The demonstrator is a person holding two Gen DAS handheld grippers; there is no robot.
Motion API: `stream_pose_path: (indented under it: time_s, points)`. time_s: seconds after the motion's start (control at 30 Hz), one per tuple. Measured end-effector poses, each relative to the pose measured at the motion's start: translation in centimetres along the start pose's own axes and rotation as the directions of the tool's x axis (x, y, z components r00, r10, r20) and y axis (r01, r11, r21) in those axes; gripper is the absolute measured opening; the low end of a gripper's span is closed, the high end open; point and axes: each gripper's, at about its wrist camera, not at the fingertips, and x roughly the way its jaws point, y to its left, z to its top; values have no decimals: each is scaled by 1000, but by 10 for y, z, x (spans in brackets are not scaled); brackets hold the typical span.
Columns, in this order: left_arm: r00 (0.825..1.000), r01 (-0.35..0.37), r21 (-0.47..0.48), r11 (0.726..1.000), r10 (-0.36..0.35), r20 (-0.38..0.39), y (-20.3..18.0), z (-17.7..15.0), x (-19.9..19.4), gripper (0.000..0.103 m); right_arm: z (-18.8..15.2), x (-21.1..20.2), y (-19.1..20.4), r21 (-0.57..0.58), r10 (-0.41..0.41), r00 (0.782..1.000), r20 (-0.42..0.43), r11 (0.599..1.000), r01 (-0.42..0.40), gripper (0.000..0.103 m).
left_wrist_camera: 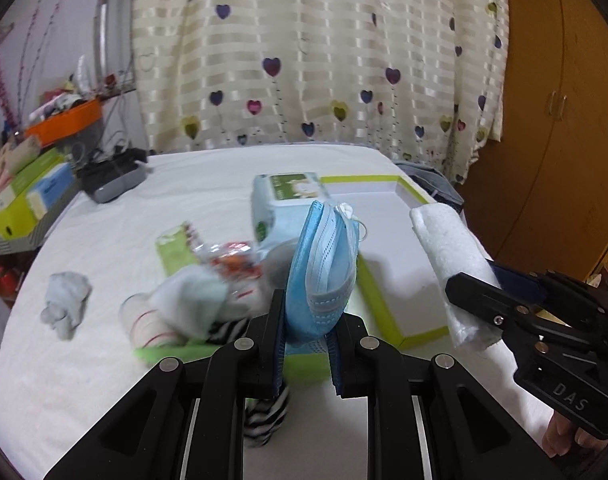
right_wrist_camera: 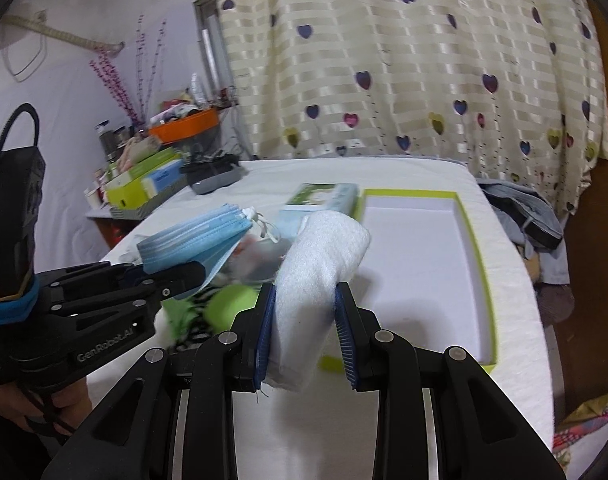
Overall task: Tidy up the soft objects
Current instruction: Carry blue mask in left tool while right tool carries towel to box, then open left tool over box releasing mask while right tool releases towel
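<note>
Mid-carry: left gripper (left_wrist_camera: 306,332) pinching blue masks (left_wrist_camera: 324,264), right gripper (right_wrist_camera: 306,336) clamping white cloth (right_wrist_camera: 316,276); next, drop into green-rimmed box (right_wrist_camera: 486,280), frame right.

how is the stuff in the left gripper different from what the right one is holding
The left gripper pinches a blue face mask, thin, pleated and folded, with white ear loops. The right gripper squeezes a white cloth, thicker, fluffy and rolled, with no loops. The mask stands nearly upright; the cloth leans toward the empty green-rimmed box. Both are soft, clamped at their lower ends and held above the white bed.
</note>
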Motion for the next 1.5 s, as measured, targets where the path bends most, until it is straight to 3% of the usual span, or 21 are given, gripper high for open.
stream_pose_path:
  time_s: [0.57, 1.23, 1.5]
  points:
    - [989, 87, 47, 995, -81, -122, -48, 28, 82, 17, 11, 49, -82, 60, -102, 988, -119, 992, 110, 31]
    - [968, 179, 86, 980, -160, -193, -74, 25, 121, 18, 2, 67, -101, 60, -148, 970, -191, 985, 163, 34]
    - [959, 235, 97, 967, -215, -182, -82, 26, 114, 30, 2, 58, -104, 56, -185, 966, -183, 979, 198, 41]
